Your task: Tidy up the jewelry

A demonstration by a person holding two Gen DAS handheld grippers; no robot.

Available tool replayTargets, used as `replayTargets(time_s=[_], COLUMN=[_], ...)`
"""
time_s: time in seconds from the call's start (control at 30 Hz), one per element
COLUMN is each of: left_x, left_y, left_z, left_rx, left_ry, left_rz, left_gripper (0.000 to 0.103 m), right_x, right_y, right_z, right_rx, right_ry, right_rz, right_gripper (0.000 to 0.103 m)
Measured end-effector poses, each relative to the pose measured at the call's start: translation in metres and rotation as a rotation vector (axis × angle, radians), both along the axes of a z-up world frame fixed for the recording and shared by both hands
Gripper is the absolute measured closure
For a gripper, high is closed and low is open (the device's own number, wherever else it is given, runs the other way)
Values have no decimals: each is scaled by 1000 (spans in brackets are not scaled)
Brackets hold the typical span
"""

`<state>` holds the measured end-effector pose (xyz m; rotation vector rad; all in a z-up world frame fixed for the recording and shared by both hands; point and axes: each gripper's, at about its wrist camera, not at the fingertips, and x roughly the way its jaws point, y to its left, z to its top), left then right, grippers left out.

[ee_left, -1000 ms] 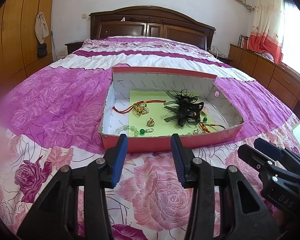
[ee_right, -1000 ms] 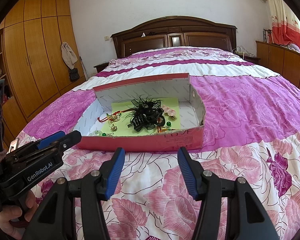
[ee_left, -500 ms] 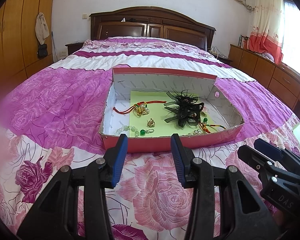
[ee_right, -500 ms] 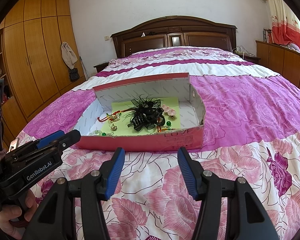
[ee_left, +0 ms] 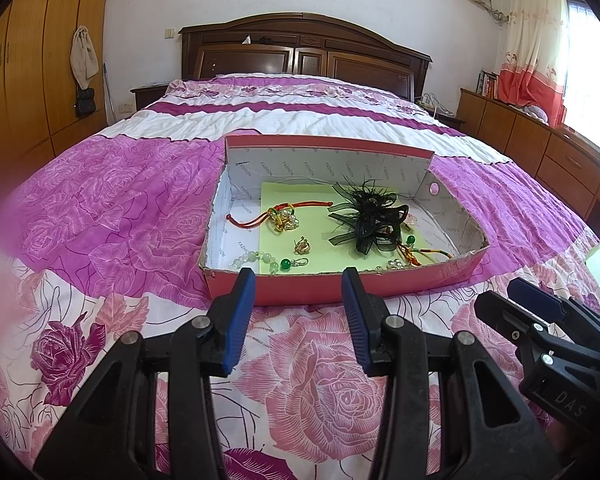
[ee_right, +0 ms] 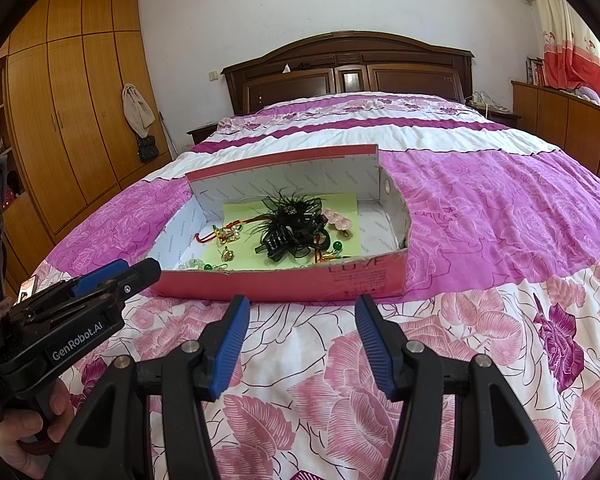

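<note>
Bedspread (ee_left: 120,208), rose-print: red box (ee_left: 340,286) of jewelry (ee_left: 284,218) at centre frame; left gripper (ee_left: 298,280) and right gripper (ee_right: 298,308) at lower frame, both parted, empty, touching nothing

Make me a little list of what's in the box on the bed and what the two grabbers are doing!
place: pink box on a flowered bedspread
lining: green paper
biggest thing: black feathery hair clip
also inside: red cord charm, gold earring, pale bead bracelet, pink flower piece
left gripper: open, empty, in front of the box
right gripper: open, empty, in front of the box
</note>
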<state>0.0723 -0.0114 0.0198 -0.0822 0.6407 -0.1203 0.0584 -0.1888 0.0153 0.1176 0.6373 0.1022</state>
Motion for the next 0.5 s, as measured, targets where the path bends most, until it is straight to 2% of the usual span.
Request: replayTargets(time_s=[0.5], left_x=[0], left_y=[0], left_z=[0], left_rx=[0], left_ry=[-1], left_rz=[0], left_gripper=[67], right_x=[0], right_y=[0], right_z=[0], right_rx=[-1], right_ry=[-1], right_rz=[0], right_gripper=[45])
